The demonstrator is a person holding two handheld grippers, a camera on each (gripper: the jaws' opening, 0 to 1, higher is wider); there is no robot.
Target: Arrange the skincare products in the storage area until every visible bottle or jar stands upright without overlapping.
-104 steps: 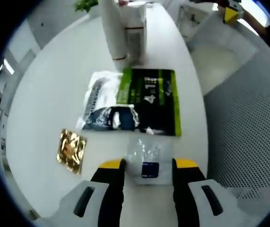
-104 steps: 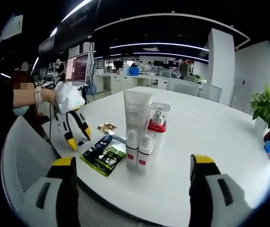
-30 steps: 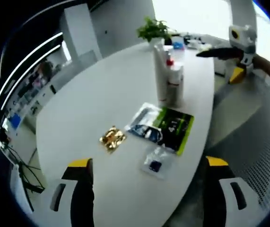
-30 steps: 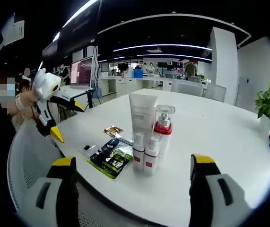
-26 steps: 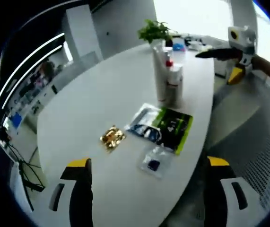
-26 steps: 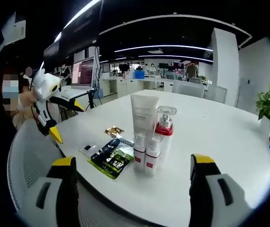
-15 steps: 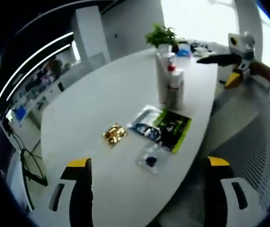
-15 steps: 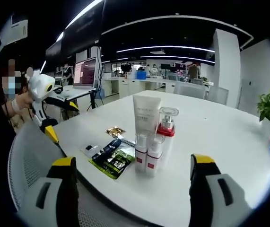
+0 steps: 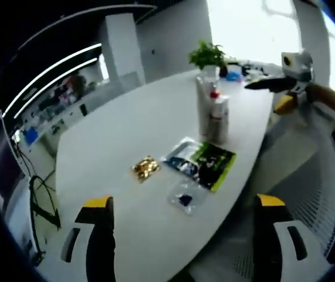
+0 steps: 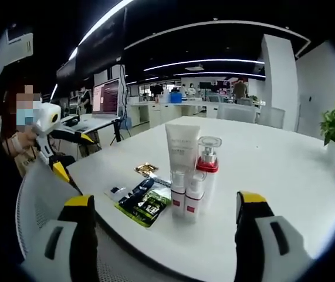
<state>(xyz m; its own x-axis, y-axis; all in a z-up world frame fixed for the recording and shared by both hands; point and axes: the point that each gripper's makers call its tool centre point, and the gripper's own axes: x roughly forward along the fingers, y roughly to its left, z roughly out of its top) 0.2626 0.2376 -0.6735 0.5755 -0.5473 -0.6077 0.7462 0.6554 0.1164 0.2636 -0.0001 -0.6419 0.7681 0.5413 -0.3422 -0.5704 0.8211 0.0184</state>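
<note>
Several skincare containers stand upright in a tight group: a white tube, a clear pump bottle with a red collar and two small bottles. In the left gripper view the same group stands near the table's far edge. Flat on the table lie a green-black sachet, a blue-white sachet, a gold sachet and a small clear pouch. My left gripper is open, held back from the table. My right gripper is open, short of the bottles. The left gripper also shows, far left.
The round white table carries a potted plant at its far side. A mesh chair back stands between me and the table. My right gripper is seen beyond the table edge. Desks and a monitor fill the background.
The left gripper, which had its jaws around the clear pouch, has opened wide and drawn back and up from the table. The right gripper has hardly moved.
</note>
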